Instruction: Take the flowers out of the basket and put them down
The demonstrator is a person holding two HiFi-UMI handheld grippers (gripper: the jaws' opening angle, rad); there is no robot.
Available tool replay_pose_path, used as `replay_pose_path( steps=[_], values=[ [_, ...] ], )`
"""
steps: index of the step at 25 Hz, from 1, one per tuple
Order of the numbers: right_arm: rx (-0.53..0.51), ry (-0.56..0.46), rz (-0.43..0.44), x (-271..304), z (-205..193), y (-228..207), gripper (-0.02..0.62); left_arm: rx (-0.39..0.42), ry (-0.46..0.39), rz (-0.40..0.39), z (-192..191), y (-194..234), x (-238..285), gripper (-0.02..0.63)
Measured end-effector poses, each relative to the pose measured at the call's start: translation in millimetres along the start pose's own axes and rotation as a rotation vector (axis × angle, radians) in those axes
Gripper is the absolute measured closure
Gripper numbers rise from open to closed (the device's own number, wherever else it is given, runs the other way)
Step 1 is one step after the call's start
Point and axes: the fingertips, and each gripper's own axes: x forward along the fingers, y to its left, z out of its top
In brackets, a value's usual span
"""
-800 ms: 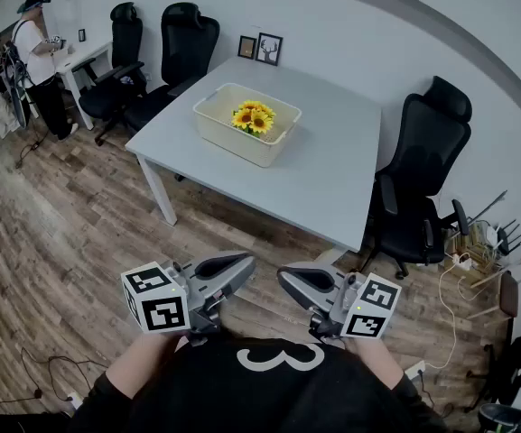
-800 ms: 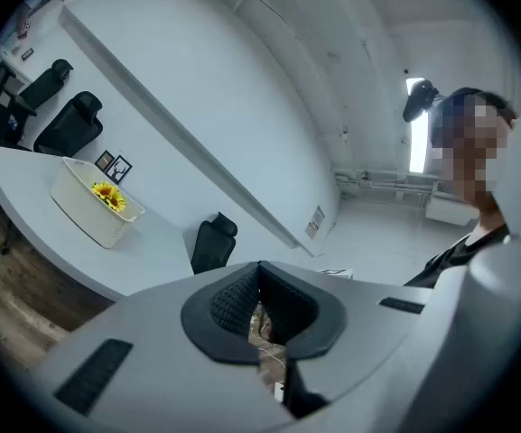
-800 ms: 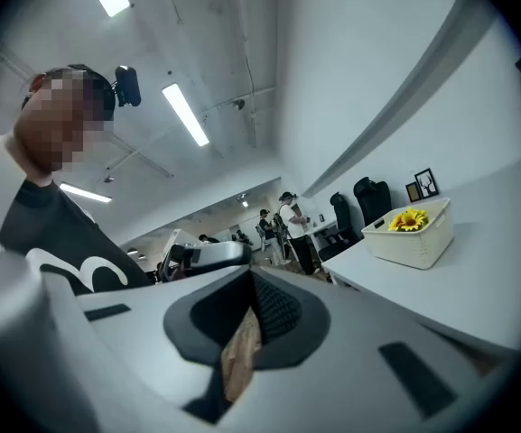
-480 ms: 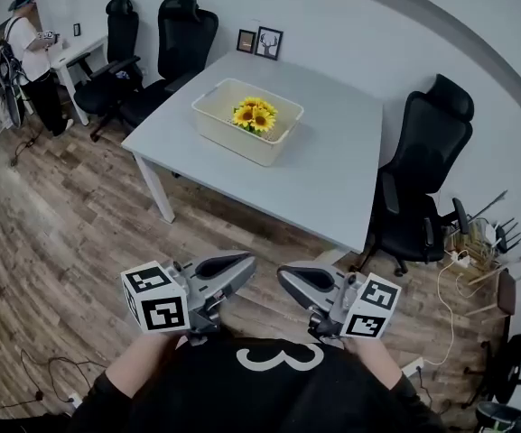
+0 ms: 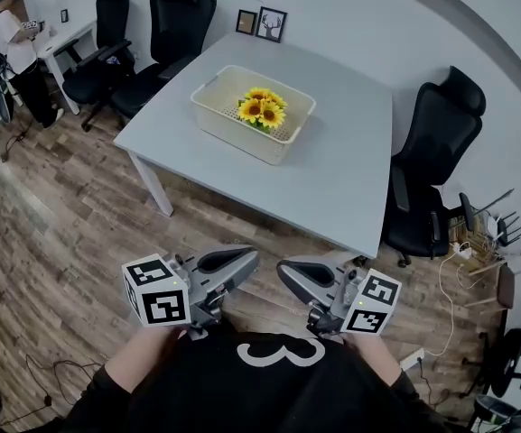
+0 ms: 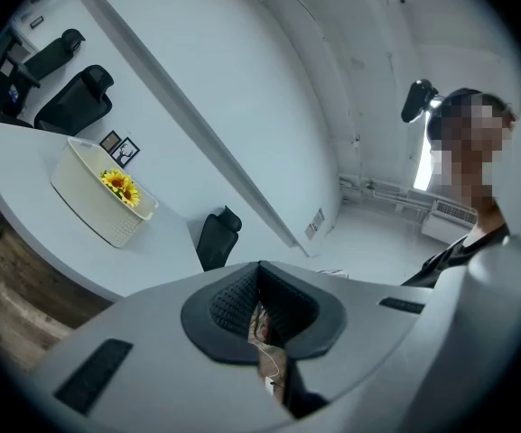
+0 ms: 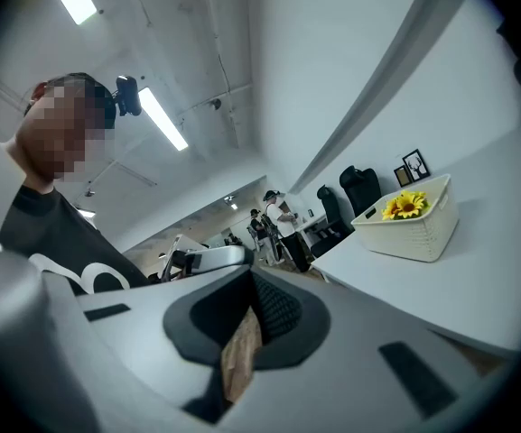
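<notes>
A bunch of yellow sunflowers [image 5: 260, 109] stands in a cream woven basket [image 5: 219, 120] on the grey table [image 5: 341, 170]. The flowers [image 6: 119, 188] and basket [image 6: 93, 207] are small and far off in the left gripper view, and the flowers [image 7: 404, 206] and basket [image 7: 418, 234] also appear at the right of the right gripper view. Both grippers are held low at the person's chest, well short of the table. My left gripper [image 5: 246, 260] [image 6: 260, 271] is shut and empty. My right gripper [image 5: 285, 271] [image 7: 251, 280] is shut and empty too.
A black office chair [image 5: 436, 165] stands at the table's right side, and two more [image 5: 174, 21] are behind it. Two small picture frames [image 5: 262, 23] lean on the wall. A person [image 5: 12, 48] stands by a desk far left. Cables and clutter [image 5: 481, 242] lie at the right wall.
The view has moved toward the table, so the basket looks slightly larger and higher in the frame. Both grippers stay shut at the chest.
</notes>
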Motion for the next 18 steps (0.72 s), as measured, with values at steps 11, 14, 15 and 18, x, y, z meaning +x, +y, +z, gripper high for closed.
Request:
replay_pose_path(
  steps=[11, 14, 15, 18],
  values=[
    [-0.004, -0.016, -0.030, 97.0, 40.9, -67.2, 0.588, 0.015, 0.047, -0.055, 83.0, 91.3, -1.2, 0.598],
    [-0.026, -0.016, -0.052, 121.1, 57.8, -81.3, 0.588, 0.031, 0.059, -0.078, 109.6, 109.7, -4.0, 0.598],
    [-0.034, -0.017, -0.060, 128.8, 63.4, -85.4, 0.588, 0.037, 0.063, -0.083, 117.9, 116.3, -5.6, 0.598],
    [-0.057, -0.010, -0.087, 147.6, 74.3, -94.3, 0.588, 0.053, 0.076, -0.092, 136.6, 135.8, -10.4, 0.598]
  ],
)
